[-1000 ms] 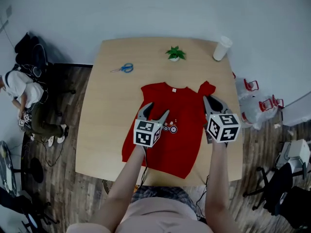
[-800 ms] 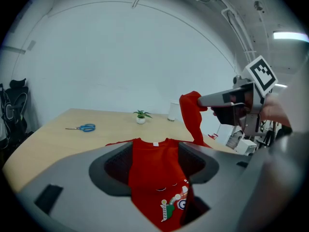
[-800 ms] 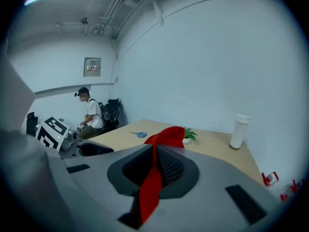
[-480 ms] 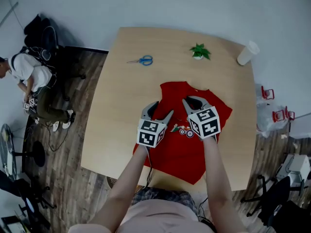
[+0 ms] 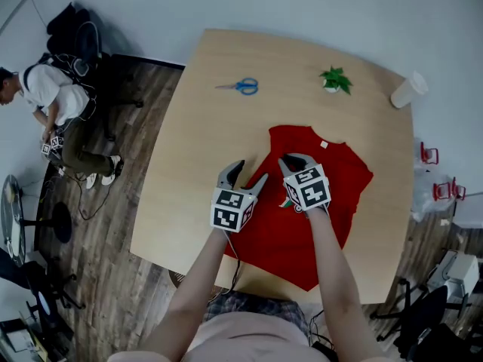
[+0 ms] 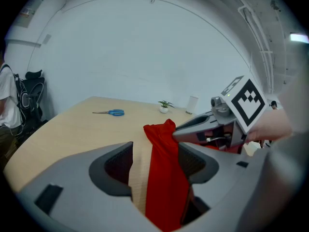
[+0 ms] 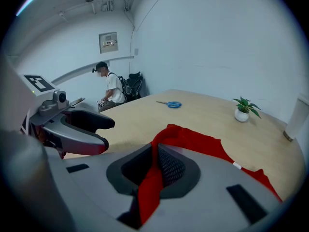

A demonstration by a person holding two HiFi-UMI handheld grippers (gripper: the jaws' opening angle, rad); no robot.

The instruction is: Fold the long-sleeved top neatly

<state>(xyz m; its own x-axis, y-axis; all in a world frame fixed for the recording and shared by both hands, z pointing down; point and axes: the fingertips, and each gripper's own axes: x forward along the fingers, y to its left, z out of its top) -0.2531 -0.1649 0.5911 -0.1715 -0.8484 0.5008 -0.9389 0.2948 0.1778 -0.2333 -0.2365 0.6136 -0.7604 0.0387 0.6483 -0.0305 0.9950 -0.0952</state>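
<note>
Your right gripper point(image 5: 290, 160) has its jaws drawn narrow on a fold of the red long-sleeved top point(image 5: 339, 179). The cloth runs up between the pads and out toward the far side. Those jaws have just been opening slightly, with the cloth between them and the pads pressing on it.

Your left gripper point(image 5: 246, 176) stands with its jaws wide. A raised strip of the same top passes between them, close against the right-hand jaw. Bare worktop point(image 5: 196, 172) shows between the cloth and the left-hand jaw, so nothing is pinched there. In the left gripper view, the tip of your right gripper meets the peak of that raised strip just beyond the left jaws.

The rest of the top lies spread flat on the near right part of the worktop, collar toward the far edge.

Count on the worktop:
- One top.
- One pair of blue-handled scissors point(image 5: 243, 87).
- One small potted plant point(image 5: 334, 79).
- One white cup point(image 5: 407, 90) at the far right corner.

One person point(image 5: 47, 96) is low to the floor, well apart to the left.
</note>
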